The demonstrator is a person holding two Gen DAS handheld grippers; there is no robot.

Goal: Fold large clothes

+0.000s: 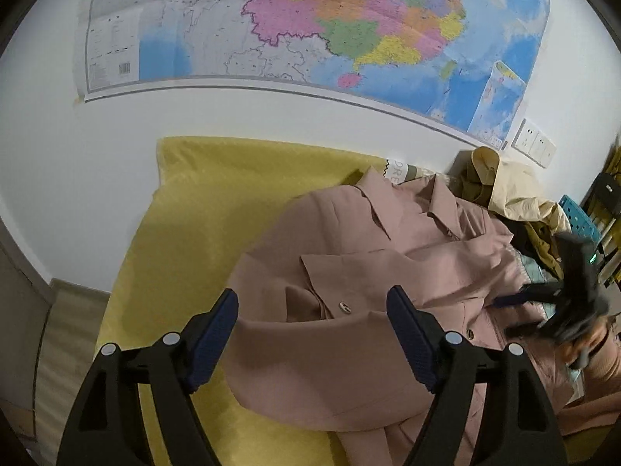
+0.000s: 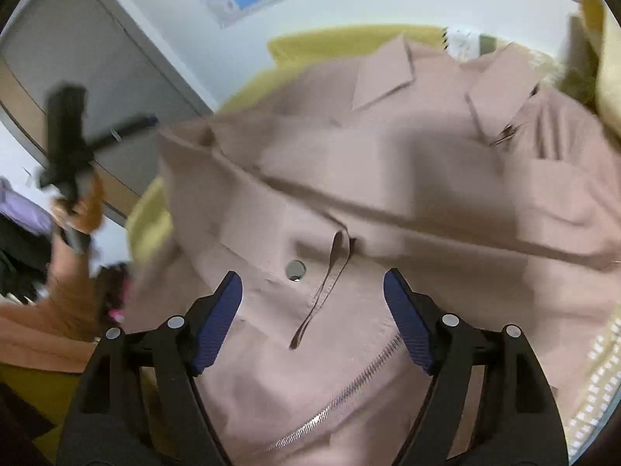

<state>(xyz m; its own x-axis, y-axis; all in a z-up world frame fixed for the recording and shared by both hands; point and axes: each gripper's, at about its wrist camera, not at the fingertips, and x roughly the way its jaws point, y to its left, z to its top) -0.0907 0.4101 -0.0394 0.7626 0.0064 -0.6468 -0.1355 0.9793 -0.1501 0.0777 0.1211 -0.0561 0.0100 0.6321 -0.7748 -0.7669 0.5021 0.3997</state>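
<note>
A dusty-pink jacket point(image 1: 349, 279) with collar, buttons and a zip lies spread on a yellow bed cover point(image 1: 202, 202). My left gripper point(image 1: 312, 310) hovers over its folded left part, jaws wide apart, nothing pinched between the blue pads point(image 1: 217, 334). In the right wrist view the same jacket point(image 2: 388, 194) fills the picture, blurred by motion. My right gripper point(image 2: 312, 295) is open above a button point(image 2: 295, 270) and a loose strap point(image 2: 322, 291), not gripping cloth. The other gripper shows blurred at the right edge of the left wrist view point(image 1: 574, 295) and at the left of the right wrist view point(image 2: 70, 143).
A large map point(image 1: 310, 27) hangs on the white wall behind the bed. A heap of cream and olive clothes point(image 1: 512, 190) lies past the jacket's collar on the right, near wall sockets point(image 1: 535, 143). A grey door point(image 2: 77, 70) stands to the left. A person's orange sleeve point(image 2: 58, 310) is visible.
</note>
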